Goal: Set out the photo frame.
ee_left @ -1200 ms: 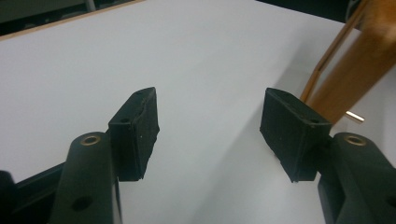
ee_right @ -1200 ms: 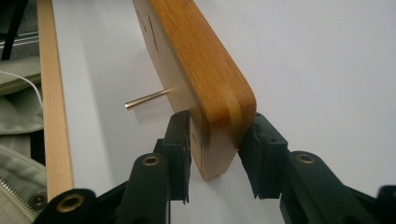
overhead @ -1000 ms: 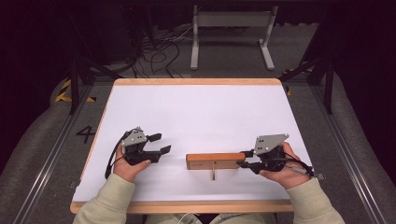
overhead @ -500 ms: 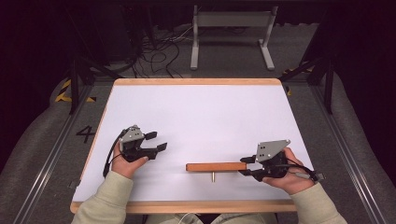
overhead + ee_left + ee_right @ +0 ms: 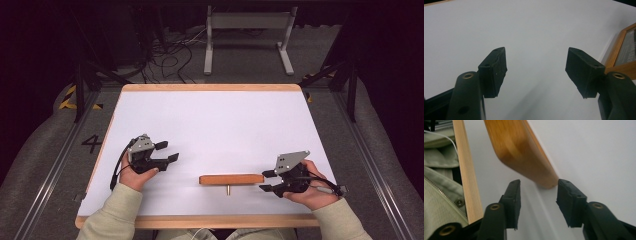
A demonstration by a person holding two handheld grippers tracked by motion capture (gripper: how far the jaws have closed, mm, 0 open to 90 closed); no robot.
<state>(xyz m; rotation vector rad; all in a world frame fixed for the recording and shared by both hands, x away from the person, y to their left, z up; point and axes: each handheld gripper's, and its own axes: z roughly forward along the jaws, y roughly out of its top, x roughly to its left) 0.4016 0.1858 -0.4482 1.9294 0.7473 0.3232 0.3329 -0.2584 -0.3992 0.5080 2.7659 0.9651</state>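
A flat wooden block [image 5: 231, 179] lies near the front of the white table [image 5: 215, 125], with a small peg [image 5: 228, 190] sticking out of its near side. My right gripper [image 5: 266, 181] sits just off the block's right end. In the right gripper view the block [image 5: 524, 150] ends just ahead of the right gripper [image 5: 539, 183]. Its jaws have just been opening; nothing is between the pads. My left gripper [image 5: 167, 152] rests at the table's left, open and apart from the block. In the left gripper view the left gripper [image 5: 536, 52] holds nothing.
The table has a wooden rim [image 5: 210, 87], seen also as a rim [image 5: 465, 170] beside a jacket sleeve [image 5: 436, 195]. A metal stand [image 5: 247, 35] and cables [image 5: 170, 55] lie on the floor behind. A painted 4 [image 5: 92, 144] marks the floor at left.
The block, held at its right end and showing its broad face a second ago, now lies low on the table. The right jaws have come off it. The left gripper has barely shifted.
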